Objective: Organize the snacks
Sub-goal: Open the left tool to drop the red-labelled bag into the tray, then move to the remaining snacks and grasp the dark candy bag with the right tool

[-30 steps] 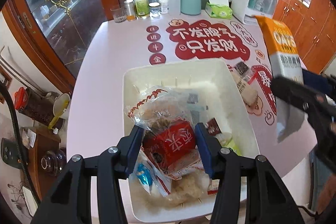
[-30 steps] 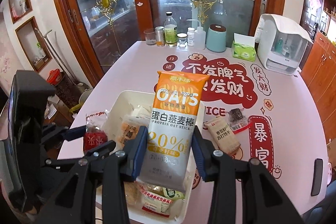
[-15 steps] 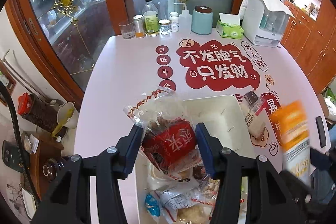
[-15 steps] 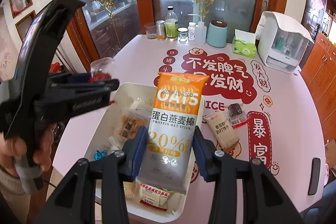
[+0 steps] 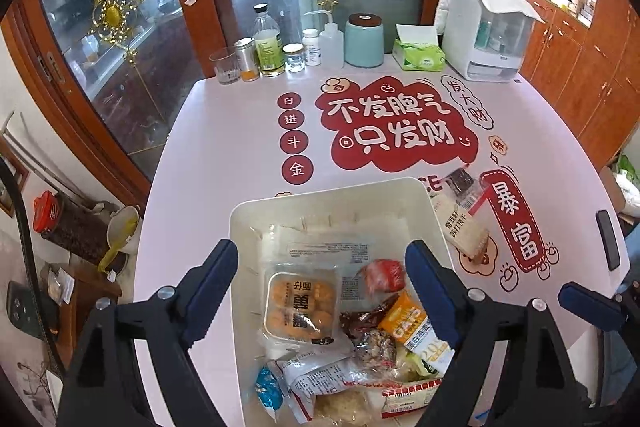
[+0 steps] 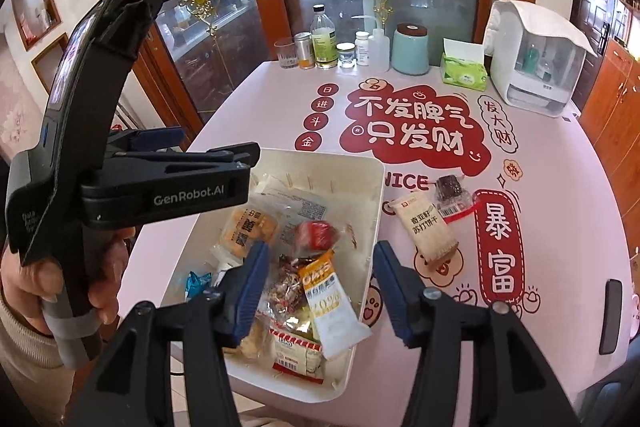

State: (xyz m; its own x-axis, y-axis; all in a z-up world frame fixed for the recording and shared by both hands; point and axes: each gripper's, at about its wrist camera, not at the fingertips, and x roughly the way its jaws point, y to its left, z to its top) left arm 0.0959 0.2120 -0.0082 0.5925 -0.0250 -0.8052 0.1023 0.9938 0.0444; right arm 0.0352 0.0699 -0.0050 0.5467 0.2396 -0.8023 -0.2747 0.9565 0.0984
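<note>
A white bin [image 5: 320, 193] [image 6: 372, 187] near the table's front edge holds several snacks. The orange-and-white OATS bar [image 6: 330, 303] [image 5: 416, 327] lies in it, beside the red-labelled clear bag [image 6: 316, 233] [image 5: 382, 273] and a pack of yellow cakes [image 5: 300, 303]. My left gripper [image 5: 320, 291] is open and empty above the bin. My right gripper [image 6: 318, 287] is open and empty above the bin's right side. A beige cracker pack [image 6: 426, 231] [image 5: 460, 229] and a small dark snack pack [image 6: 450, 191] lie on the table right of the bin.
Bottles, jars and a glass [image 6: 288, 53], a teal canister [image 6: 410, 49], a tissue box [image 6: 464, 71] and a white appliance [image 6: 536, 59] line the table's far edge. A dark phone-like object [image 6: 610, 311] lies at the right edge. The person's left hand [image 6: 102, 287] holds the left gripper's handle.
Both grippers opened and let go: the red-labelled bag and the OATS bar now lie in the bin. Both grippers stand open above it.
</note>
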